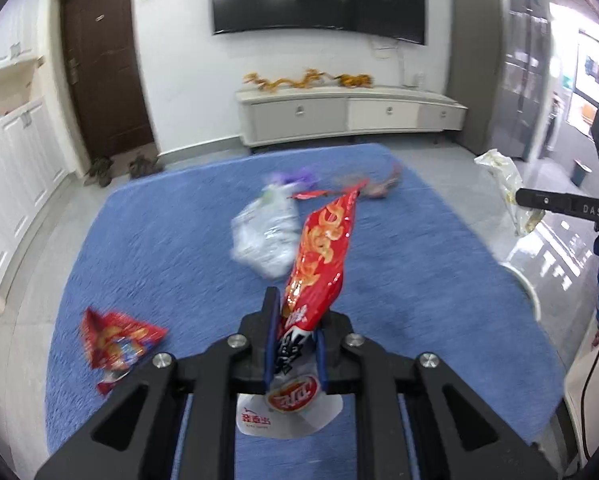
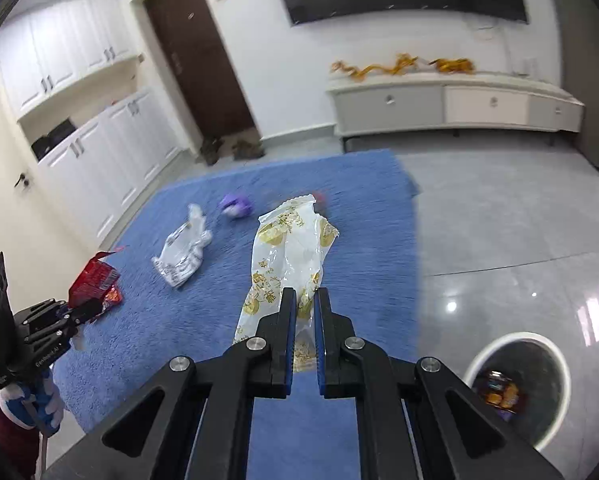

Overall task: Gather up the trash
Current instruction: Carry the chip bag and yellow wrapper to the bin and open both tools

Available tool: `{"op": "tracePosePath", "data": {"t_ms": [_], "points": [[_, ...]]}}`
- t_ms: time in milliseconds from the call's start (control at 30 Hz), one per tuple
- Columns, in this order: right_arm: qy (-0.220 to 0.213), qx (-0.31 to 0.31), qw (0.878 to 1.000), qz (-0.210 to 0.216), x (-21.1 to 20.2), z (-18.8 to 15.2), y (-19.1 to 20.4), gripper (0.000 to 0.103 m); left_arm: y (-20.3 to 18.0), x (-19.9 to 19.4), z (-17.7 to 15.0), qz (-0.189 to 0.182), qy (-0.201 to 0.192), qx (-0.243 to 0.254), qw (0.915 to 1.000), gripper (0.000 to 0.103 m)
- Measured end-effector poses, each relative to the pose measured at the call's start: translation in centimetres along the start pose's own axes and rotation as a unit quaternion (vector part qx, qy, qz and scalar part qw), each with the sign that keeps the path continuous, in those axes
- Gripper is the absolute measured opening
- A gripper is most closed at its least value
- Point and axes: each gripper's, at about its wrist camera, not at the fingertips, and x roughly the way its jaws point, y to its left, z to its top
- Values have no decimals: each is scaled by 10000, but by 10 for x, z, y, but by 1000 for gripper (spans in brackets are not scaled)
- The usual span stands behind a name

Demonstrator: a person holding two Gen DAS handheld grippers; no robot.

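My left gripper [image 1: 295, 316] is shut on a red chip bag [image 1: 323, 256] and holds it above the blue rug [image 1: 159, 240]. The same gripper [image 2: 85, 312] and red bag [image 2: 93, 280] show at the left of the right wrist view. My right gripper [image 2: 305, 304] is shut on a white wrapper with gold print [image 2: 287, 256], lifted off the rug [image 2: 359, 220]; it also shows in the left wrist view [image 1: 507, 188]. A round white-rimmed bin [image 2: 517, 392] stands on the tile floor at lower right with wrappers inside.
On the rug lie a clear plastic bag [image 1: 265, 236], a red snack bag [image 1: 115, 340], a purple wrapper [image 2: 235, 204] and small scraps [image 1: 371, 188]. A TV console [image 1: 347, 114] stands at the far wall, white cabinets [image 2: 99, 152] on the left, shoes [image 1: 99, 170] by the door.
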Motion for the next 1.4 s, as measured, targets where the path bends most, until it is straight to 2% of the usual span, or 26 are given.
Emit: {"op": "tracePosePath", "data": {"t_ms": [167,300,433,567,733,900,1033,1067,1100,1200,1333,1400], "points": [[-185,326,9983,-442,-41,-15,-57,8,-73,12,26,-503,132,475,9975,15],[-127,613,9933,-973,-55,-39,-114,9,-143,35,47,-978,336,907,9905,15],[93,1028,9835,-1487,-52,-71,-173,9,-226,69,56,-1510,757,1278,9773,15],[420,1474,9711,-1828,-40,-103,-225,9,-295,105,59,-1764,1211,1665,9625,15],[754,1932,9585,-1954,-21,-129,-273,9,-360,151,59,-1997,1665,1892,9469,18],[1021,2233,9488,-1986,-4,-155,-301,12,-392,189,55,-2164,1967,1849,9383,20],[1146,2361,9447,-1965,14,-163,-317,18,-403,217,51,-2311,2151,1581,9356,43],[1147,2403,9441,-1941,15,-166,-322,24,-403,221,51,-2341,2171,1515,9355,47],[1164,2467,9424,-1937,19,-168,-326,31,-404,224,51,-2375,2198,1451,9350,48],[1177,2538,9402,-1945,24,-171,-330,36,-401,227,52,-2549,2237,1260,9323,48],[1176,2465,9411,-1993,20,-170,-325,37,-386,213,58,-2576,1977,1176,9385,48],[1084,2417,9435,-1993,13,-165,-319,37,-375,199,64,-2534,1698,1178,9450,48]]}}
